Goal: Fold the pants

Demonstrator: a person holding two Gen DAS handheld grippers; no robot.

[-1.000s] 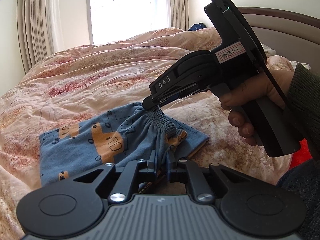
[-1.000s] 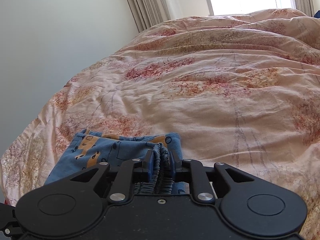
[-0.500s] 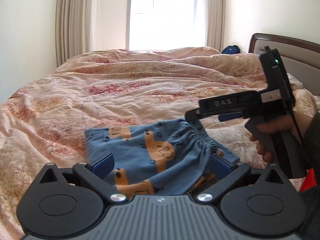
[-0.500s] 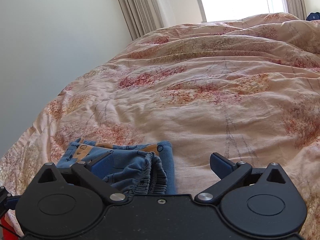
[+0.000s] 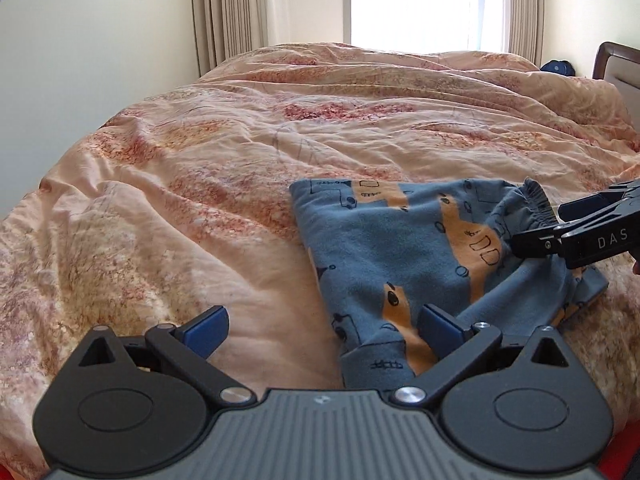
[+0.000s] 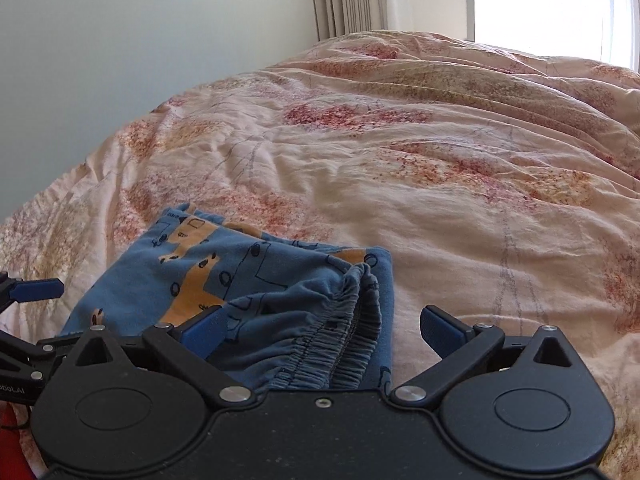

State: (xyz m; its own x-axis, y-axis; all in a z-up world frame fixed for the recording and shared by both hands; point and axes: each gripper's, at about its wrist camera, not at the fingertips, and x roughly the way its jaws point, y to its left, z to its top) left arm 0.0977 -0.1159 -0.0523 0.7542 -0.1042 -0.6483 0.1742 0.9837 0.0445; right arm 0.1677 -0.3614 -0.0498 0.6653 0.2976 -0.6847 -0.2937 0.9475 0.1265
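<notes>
Blue cotton pants with an orange vehicle print (image 5: pixel 404 256) lie folded on the near part of the bed. Left gripper (image 5: pixel 322 328) has its jaws spread wide, gripping nothing; its blue pads (image 5: pixel 438 330) sit low over the pants' near edge, one pad over bare quilt. Right gripper (image 6: pixel 322 330) is also wide apart and empty, with the gathered elastic waistband (image 6: pixel 344 320) bunched loosely between its fingers. Everything rests on a rumpled peach floral quilt (image 5: pixel 240 184). Beige curtains (image 5: pixel 228 8) and a bright window (image 5: pixel 412 0) are behind.
</notes>
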